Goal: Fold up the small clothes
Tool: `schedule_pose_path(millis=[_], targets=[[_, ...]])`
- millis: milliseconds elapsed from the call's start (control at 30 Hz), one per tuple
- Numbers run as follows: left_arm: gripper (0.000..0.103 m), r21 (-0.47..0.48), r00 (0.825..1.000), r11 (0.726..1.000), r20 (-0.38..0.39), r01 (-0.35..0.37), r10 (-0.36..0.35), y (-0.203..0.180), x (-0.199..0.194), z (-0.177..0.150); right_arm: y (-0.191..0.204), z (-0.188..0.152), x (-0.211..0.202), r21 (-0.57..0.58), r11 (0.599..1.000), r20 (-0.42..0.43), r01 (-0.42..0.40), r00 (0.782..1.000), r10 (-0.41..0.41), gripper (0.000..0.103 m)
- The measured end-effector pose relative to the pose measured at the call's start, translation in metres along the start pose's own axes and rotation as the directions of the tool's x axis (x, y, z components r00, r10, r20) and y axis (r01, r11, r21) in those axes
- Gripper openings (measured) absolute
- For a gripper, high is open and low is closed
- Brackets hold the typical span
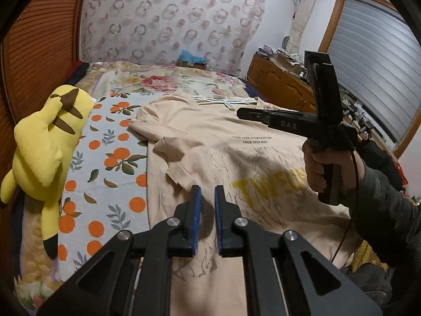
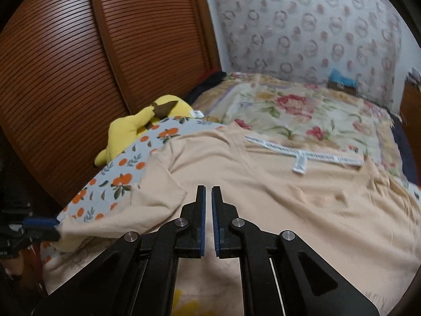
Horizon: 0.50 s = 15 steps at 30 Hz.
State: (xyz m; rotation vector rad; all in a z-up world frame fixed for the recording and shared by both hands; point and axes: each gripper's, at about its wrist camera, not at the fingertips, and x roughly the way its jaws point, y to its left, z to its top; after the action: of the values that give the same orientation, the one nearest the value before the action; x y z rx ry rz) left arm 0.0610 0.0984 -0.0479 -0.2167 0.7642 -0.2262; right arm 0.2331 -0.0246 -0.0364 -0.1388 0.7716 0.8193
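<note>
A beige T-shirt [image 1: 236,152] with yellow lettering lies spread on the bed, collar and white label strip [image 2: 302,155] at the far end. My left gripper [image 1: 208,192] hovers over its lower middle, blue pads almost together, and only the shaded cloth below shows through the narrow slit. The left gripper [image 2: 39,223] also shows at the shirt's left edge in the right wrist view. A hand holds my right gripper [image 1: 240,113] in the air above the shirt's right shoulder, shut and empty. The right gripper [image 2: 208,192] points towards a folded-in left sleeve [image 2: 158,197].
A yellow plush toy [image 1: 44,142] lies along the bed's left side on an orange-print sheet [image 1: 110,163]. Behind it stands a slatted wooden wardrobe [image 2: 105,65]. A floral blanket [image 2: 302,105] covers the far bed. A wooden dresser [image 1: 279,84] stands to the right.
</note>
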Motion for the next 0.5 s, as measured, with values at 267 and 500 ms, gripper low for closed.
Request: schedule_pose_path(millis=[267, 500], targets=[[0.047, 0.038, 0.996, 0.996, 0.033, -0.079, 0.077, -0.001, -0.011, -0.009, 0.018, -0.009, 0.001, -0.051, 0.999, -0.001, -0.001, 1.0, 0.001, 0.019], [0.06, -0.024, 0.987, 0.987, 0.02, -0.156, 0.157, 0.033, -0.01, -0.02, 0.066, -0.013, 0.027, -0.139, 0.986, -0.061, -0.097, 0.994, 0.089, 0.033]])
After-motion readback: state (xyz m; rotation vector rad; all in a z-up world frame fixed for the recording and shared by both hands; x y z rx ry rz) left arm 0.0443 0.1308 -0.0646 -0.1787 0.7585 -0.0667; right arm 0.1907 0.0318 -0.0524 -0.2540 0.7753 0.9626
